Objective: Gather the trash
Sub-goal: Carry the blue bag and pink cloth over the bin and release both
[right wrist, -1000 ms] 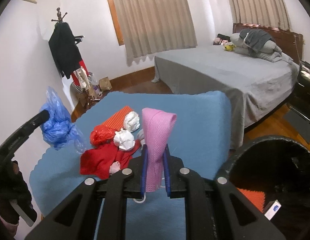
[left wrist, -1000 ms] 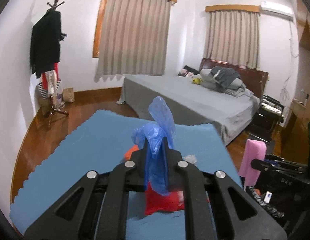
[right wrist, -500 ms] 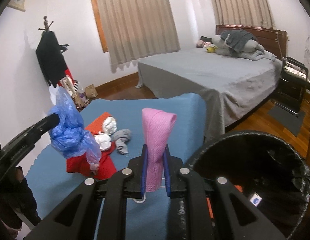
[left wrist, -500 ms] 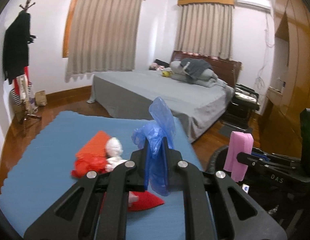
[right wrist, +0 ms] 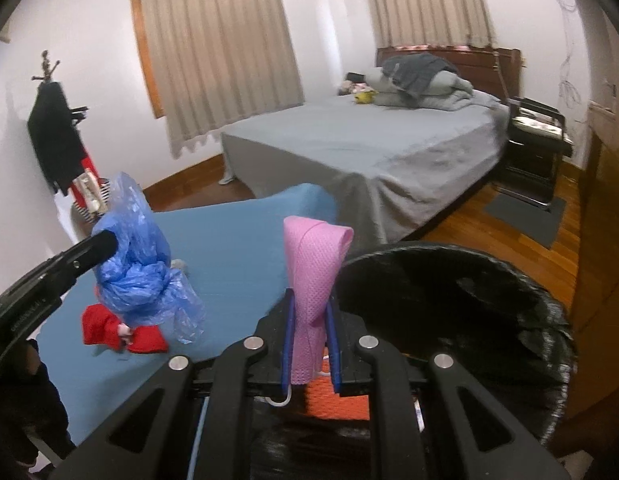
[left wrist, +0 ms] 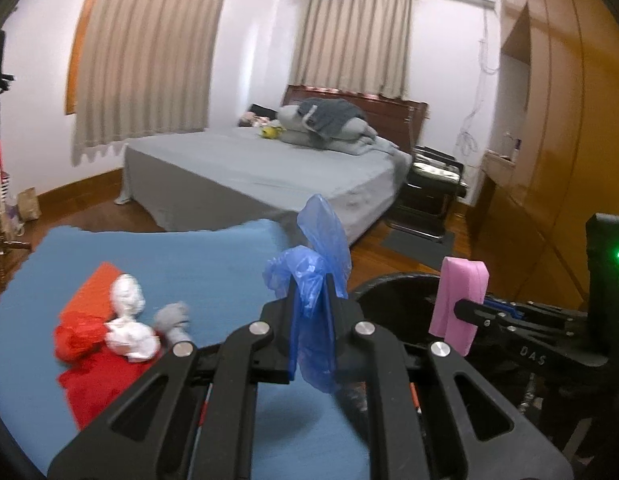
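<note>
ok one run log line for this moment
left hand-held gripper: shut on blue plastic bag | right hand-held gripper: shut on pink cloth | black bin: beside both

Both wrist cams look fwd over blue table point(left wrist: 213, 256), sharing bed point(right wrist: 373, 140).

The lower end of the blue plastic bag point(left wrist: 315, 316) is hidden between the fingers point(left wrist: 279, 344). The black bin point(right wrist: 461, 320) is cut off right of the fingers, its inside too dark to read.

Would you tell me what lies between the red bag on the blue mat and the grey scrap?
Crumpled white paper lies between the red bag and grey scrap, in the left wrist view.
</note>
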A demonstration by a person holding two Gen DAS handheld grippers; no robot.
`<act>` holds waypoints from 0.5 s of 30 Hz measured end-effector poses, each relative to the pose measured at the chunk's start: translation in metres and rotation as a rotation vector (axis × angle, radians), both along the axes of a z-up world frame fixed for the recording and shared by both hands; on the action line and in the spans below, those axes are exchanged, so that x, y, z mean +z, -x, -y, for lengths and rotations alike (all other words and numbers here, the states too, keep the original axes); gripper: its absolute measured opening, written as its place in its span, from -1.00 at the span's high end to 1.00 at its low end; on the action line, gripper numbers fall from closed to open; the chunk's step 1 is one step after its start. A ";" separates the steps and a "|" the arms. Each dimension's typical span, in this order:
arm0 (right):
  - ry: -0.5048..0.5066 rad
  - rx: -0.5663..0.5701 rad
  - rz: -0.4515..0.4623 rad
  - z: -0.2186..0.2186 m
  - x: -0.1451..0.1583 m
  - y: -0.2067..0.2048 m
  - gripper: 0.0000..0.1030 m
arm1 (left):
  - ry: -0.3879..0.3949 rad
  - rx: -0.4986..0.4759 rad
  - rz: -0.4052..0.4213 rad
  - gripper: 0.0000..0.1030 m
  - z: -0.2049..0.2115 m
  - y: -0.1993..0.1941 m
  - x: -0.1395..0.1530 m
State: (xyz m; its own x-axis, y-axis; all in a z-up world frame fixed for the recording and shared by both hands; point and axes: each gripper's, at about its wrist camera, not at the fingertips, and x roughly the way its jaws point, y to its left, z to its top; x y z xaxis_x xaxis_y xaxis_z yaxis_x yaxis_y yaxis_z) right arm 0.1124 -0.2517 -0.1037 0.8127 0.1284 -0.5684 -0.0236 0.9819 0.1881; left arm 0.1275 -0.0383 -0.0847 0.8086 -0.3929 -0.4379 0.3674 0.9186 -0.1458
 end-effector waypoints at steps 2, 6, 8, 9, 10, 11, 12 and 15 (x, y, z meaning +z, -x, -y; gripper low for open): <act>0.003 -0.023 -0.008 0.010 -0.004 0.003 0.72 | 0.005 -0.030 -0.007 0.81 0.013 -0.004 -0.003; 0.010 -0.059 -0.028 0.027 -0.011 0.008 0.72 | 0.016 -0.079 -0.026 0.81 0.034 -0.010 -0.008; 0.012 -0.073 -0.036 0.033 -0.014 0.011 0.72 | 0.019 -0.101 -0.033 0.81 0.045 -0.012 -0.012; 0.010 -0.081 -0.039 0.037 -0.015 0.013 0.72 | 0.018 -0.108 -0.035 0.81 0.049 -0.013 -0.013; 0.010 -0.087 -0.040 0.039 -0.016 0.014 0.72 | 0.017 -0.118 -0.037 0.81 0.054 -0.013 -0.014; 0.009 -0.093 -0.042 0.041 -0.017 0.015 0.72 | 0.016 -0.126 -0.040 0.81 0.058 -0.014 -0.015; 0.008 -0.100 -0.043 0.045 -0.019 0.017 0.72 | 0.012 -0.135 -0.043 0.81 0.063 -0.015 -0.017; 0.004 -0.122 -0.051 0.055 -0.023 0.020 0.72 | 0.008 -0.160 -0.062 0.79 0.073 -0.017 -0.023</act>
